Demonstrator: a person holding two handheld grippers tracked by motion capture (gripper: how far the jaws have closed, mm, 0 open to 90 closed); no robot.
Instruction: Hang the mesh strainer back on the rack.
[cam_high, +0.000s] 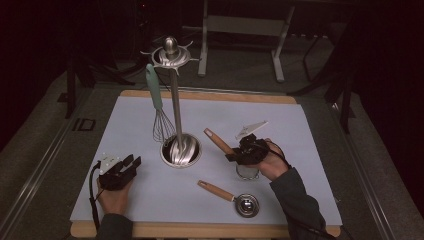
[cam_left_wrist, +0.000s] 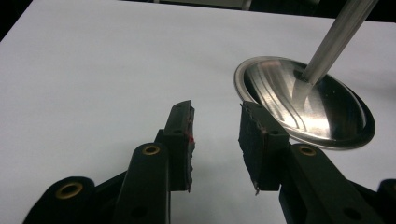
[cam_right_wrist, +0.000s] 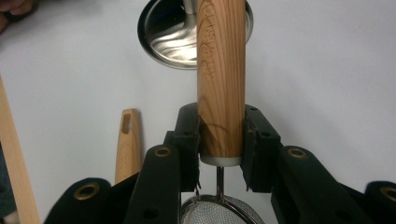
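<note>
White mat (cam_high: 300, 130) on the table bears a steel utensil stand (cam_high: 176, 107), a teal-handled whisk (cam_high: 156, 102) hanging from it. Right gripper (cam_right_wrist: 220, 147) clamps the wooden-handled mesh strainer (cam_right_wrist: 221, 79); left gripper (cam_left_wrist: 215, 140) rests with jaws apart; wooden-handled steel measuring cup (cam_high: 235, 199) lies near.

High view overhead, facing forward-down; gripper views close, low; all share stand base (cam_left_wrist: 306, 109).

A steel utensil stand (cam_high: 175, 100) rises from its round base (cam_high: 181, 150) near the middle of the white worktop (cam_high: 300, 130). A whisk (cam_high: 159, 107) with a green handle hangs from the stand's top. A wooden-handled measuring cup (cam_high: 235, 199) lies in front of the stand, nearer the worktop's front edge.
</note>
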